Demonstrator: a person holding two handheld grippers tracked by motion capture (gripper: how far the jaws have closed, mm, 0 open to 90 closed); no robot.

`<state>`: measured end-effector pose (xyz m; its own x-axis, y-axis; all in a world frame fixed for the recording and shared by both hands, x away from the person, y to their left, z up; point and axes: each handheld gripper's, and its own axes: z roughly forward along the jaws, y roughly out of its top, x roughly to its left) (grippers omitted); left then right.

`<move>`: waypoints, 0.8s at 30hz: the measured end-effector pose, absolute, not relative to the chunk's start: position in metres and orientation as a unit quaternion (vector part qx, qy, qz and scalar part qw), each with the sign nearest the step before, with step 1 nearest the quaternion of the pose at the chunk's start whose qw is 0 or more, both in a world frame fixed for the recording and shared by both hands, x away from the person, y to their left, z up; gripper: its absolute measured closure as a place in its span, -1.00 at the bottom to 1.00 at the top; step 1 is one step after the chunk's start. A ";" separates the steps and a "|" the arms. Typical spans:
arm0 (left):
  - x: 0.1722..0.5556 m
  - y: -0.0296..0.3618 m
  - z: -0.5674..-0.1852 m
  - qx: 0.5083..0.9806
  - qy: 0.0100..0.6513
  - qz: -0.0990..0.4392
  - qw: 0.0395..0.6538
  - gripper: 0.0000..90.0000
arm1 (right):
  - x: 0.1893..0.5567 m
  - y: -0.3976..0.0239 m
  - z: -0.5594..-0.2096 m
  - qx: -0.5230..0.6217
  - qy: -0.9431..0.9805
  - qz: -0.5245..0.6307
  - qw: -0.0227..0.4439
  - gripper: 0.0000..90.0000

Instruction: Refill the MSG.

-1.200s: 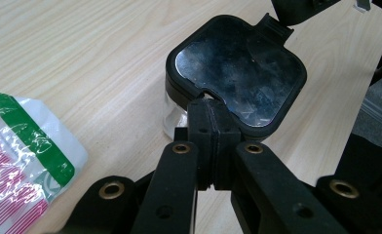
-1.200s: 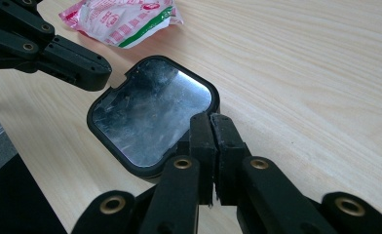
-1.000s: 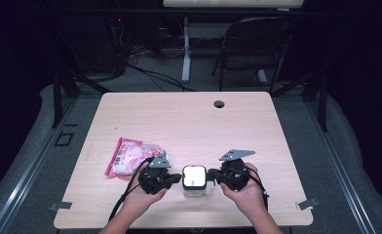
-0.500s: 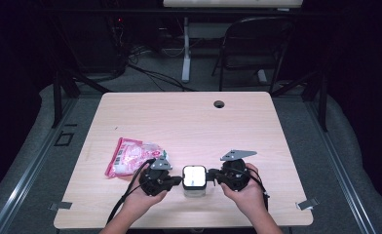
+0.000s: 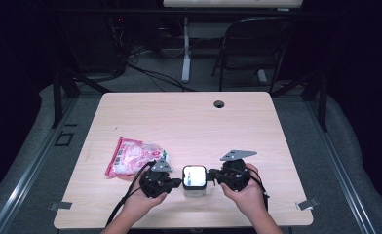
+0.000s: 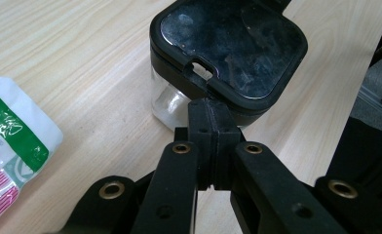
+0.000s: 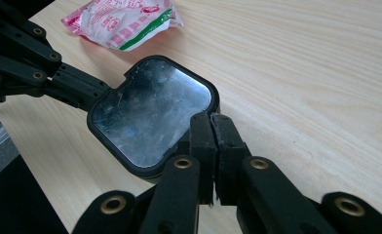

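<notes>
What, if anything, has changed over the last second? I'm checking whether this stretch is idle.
Nothing visibly changed. The left gripper and right gripper remain shut, fingers against opposite sides of the black-lidded clear container; the pink snack packet lies where it was.

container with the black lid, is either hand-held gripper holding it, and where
Neither holds it: both sets of jaws are shut empty, their tips pressing opposite edges of the container's black lid.

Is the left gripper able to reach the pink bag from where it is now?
Probably yes. The pink bag lies just beside the left gripper, with bare table between them. But its jaws are shut against the container's lid, so it must open first.
</notes>
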<state>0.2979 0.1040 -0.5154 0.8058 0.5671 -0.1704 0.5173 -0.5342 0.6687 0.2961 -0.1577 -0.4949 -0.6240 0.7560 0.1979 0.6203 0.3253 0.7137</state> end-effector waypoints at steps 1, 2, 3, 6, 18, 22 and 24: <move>0.298 0.104 -0.515 0.875 0.309 0.033 0.371 1.00 | 0.296 -0.158 -0.495 0.425 0.810 0.396 0.086 0.98; 0.298 0.105 -0.514 0.874 0.311 0.032 0.373 1.00 | 0.296 -0.158 -0.495 0.425 0.809 0.396 0.086 0.98; 0.298 0.105 -0.513 0.872 0.312 0.031 0.375 1.00 | 0.296 -0.158 -0.495 0.424 0.810 0.396 0.086 0.98; 0.298 0.106 -0.510 0.869 0.311 0.028 0.383 1.00 | 0.296 -0.158 -0.495 0.425 0.811 0.393 0.085 0.98; 0.297 0.105 -0.502 0.865 0.306 0.032 0.397 0.99 | 0.294 -0.156 -0.493 0.420 0.810 0.401 0.077 0.71; 0.298 0.102 -0.497 0.863 0.304 0.035 0.403 0.98 | 0.288 -0.153 -0.490 0.408 0.816 0.401 0.078 0.51; 0.298 0.101 -0.494 0.863 0.302 0.035 0.404 0.97 | 0.284 -0.150 -0.490 0.404 0.814 0.409 0.080 0.38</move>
